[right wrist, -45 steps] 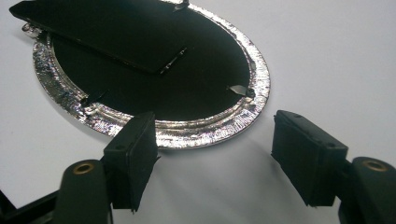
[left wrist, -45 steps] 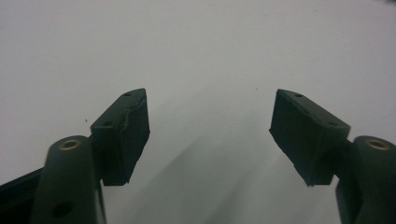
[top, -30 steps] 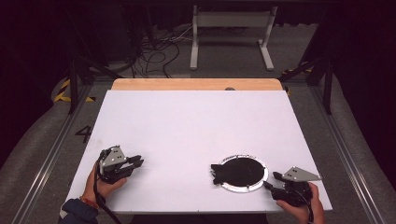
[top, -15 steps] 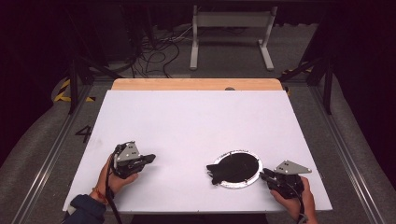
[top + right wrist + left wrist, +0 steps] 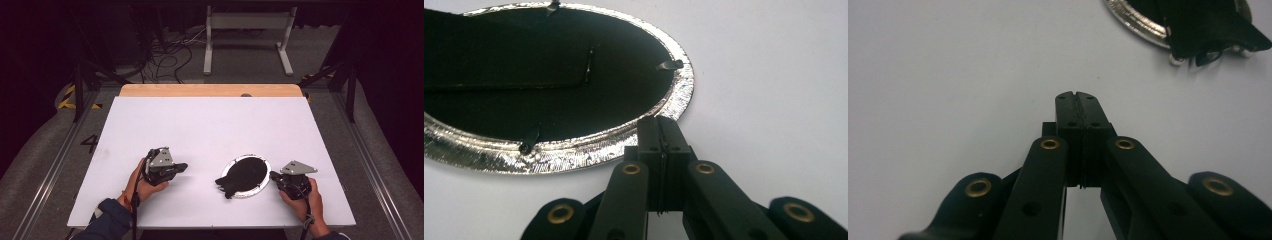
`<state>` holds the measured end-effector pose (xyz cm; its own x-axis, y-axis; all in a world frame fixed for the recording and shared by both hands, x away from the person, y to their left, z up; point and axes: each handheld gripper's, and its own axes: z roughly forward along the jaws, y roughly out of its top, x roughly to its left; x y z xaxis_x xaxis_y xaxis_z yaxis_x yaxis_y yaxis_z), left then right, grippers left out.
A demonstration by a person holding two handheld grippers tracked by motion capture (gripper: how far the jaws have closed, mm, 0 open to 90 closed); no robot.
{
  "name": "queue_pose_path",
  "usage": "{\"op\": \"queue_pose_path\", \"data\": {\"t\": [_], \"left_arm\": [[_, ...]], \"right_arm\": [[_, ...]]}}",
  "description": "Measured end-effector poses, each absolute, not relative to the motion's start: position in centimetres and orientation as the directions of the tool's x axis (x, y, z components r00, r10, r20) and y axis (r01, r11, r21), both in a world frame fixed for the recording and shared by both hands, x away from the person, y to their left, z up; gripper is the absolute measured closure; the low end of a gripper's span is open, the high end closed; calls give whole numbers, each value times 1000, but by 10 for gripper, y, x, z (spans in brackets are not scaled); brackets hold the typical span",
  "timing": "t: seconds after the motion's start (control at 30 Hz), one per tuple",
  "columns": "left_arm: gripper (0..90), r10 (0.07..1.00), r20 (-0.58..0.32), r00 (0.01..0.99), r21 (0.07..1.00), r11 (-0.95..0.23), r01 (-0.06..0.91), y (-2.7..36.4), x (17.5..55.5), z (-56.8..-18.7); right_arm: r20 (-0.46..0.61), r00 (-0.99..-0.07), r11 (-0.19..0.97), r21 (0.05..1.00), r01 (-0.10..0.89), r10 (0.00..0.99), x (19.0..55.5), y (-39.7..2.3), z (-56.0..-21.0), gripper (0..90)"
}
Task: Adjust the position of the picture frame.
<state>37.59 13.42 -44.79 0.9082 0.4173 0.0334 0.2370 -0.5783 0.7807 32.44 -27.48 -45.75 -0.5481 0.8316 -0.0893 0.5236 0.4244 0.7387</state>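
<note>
In the high view, a white table [image 5: 210, 135] fills the middle. Near its front edge, right of centre, lies a round silver tray [image 5: 246, 176] with a black cloth [image 5: 241, 175] on it; one corner of the cloth hangs over the rim toward the left. The left gripper [image 5: 181, 167] is held by the left hand [image 5: 142, 182], left of the tray and apart from it, and it points to the right toward the tray. The right gripper [image 5: 273, 175] is in the right hand [image 5: 305, 197], just beside the right rim of the tray, and points to the left.

In the left gripper view, the left gripper [image 5: 1078, 95] has its two jaws pressed together with nothing between them, after closing just now. It is over bare table [image 5: 948, 75]. The tray [image 5: 1135, 20] and the cloth [image 5: 1208, 25] are at the upper right, well apart from the tips.

In the right gripper view, the right gripper [image 5: 663, 121] also has its jaws together and empty, having just been closing. The tips are at the silver rim of the tray [image 5: 574, 152]; I cannot tell if they touch it. The cloth [image 5: 524, 75] covers the inside of the tray.
</note>
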Motion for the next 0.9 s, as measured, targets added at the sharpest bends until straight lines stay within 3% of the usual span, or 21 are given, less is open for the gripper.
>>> {"op": "queue_pose_path", "data": {"t": [0.5,0.9], "left_arm": [[900,334,41,942,782,-598,178,75,375,-451],[898,309,47,950,757,-632,168,60,370,-457]], "right_arm": [[-89,-550,425,740,522,830,354,-252,-458,900],[-84,-590,452,731,511,803,328,-247,-457,900]]}}
